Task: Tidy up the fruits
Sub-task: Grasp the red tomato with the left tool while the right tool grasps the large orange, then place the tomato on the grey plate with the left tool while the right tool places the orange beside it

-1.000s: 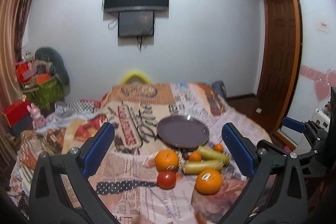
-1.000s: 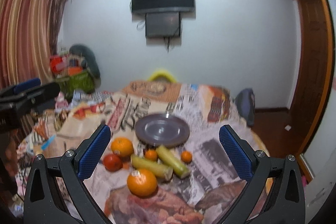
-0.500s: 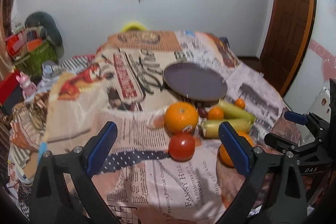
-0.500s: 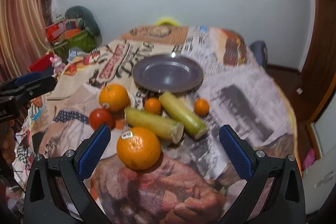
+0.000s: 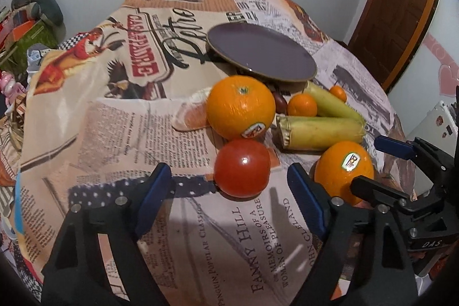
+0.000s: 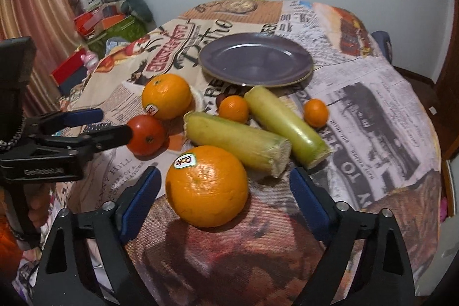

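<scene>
- Left gripper (image 5: 229, 185): jaws apart and just been closing; the tomato (image 5: 241, 167) sits just ahead of the blue pads, not pressed by them. Nothing held.
- Right gripper (image 6: 223, 188): jaws apart, also just been closing; the near orange (image 6: 207, 185) lies between the tips, and no contact is visible. Nothing held.
- Handling, tomato: likely light, thin-skinned, glossy, so probably slippery and easy to bruise. Best taken across its widest girth with a gentle squeeze.
- Handling, near orange: firm and heavier, its pebbled rind should give good purchase. Take it at the equator, or it may roll.
- Looks: tomato red and shiny; near orange bright, with a sticker on top.
- Layout: the fruit clusters on the newsprint-pattern tablecloth (image 6: 373, 105), in front of an empty purple plate (image 6: 255, 59). A 2nd large orange (image 6: 166, 96), 2 small oranges and 2 pale green corn cobs (image 6: 238, 144) lie between.
</scene>
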`<state>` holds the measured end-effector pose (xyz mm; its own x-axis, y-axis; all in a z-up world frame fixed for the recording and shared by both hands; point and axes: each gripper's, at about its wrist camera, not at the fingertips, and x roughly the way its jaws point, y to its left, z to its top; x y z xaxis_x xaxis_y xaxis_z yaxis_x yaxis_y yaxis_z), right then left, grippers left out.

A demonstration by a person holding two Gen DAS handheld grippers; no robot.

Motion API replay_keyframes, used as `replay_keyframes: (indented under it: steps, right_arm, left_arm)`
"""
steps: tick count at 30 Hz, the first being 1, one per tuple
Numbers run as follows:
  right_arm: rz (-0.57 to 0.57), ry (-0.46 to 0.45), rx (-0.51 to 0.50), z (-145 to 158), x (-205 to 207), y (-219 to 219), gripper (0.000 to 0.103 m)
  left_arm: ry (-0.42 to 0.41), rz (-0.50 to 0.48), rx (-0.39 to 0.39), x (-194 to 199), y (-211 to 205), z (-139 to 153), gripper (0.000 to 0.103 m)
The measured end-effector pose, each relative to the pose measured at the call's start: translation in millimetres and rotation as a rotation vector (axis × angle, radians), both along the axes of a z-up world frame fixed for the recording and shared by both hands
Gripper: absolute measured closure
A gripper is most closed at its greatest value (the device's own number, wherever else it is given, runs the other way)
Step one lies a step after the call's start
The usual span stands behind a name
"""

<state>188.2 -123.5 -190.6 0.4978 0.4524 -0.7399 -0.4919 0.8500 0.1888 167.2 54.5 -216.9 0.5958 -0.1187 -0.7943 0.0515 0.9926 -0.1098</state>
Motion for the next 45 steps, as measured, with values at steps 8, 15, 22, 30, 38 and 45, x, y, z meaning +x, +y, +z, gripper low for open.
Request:
replay_keyframes:
  steps: [8,15,22,30,38,45]
  right_arm:
    - [0.053,0.05,0.003,-13,7,11,0.027]
    - [0.081,0.09,0.01,-19,11,15,0.034]
    - [0.087,0.09,0.022,-19,9,13,0.035]
    - [0.061,0.081,0.022,-13,7,7,0.036]
    - [0.017,-0.001,0.038,17,1,-8,0.036]
    - [-0.022,-0.104,0.044,51,-1,-20,0.036]
  left_arm:
    - [0.043,-0.02,-0.014,13,-6,-17,0.035]
    - [0.061,-0.028,-0.027,21,-8,-25,0.052]
    - [0.063,-0.035,-0.001,21,-13,-23,0.057]
    - [0.042,-0.045,0.001,7,-16,-8,0.057]
    - [-0.059,-0.032,0.011,-8,-19,32,0.057]
    - [-0.13,-0.019,0.024,-18,-22,61,0.057]
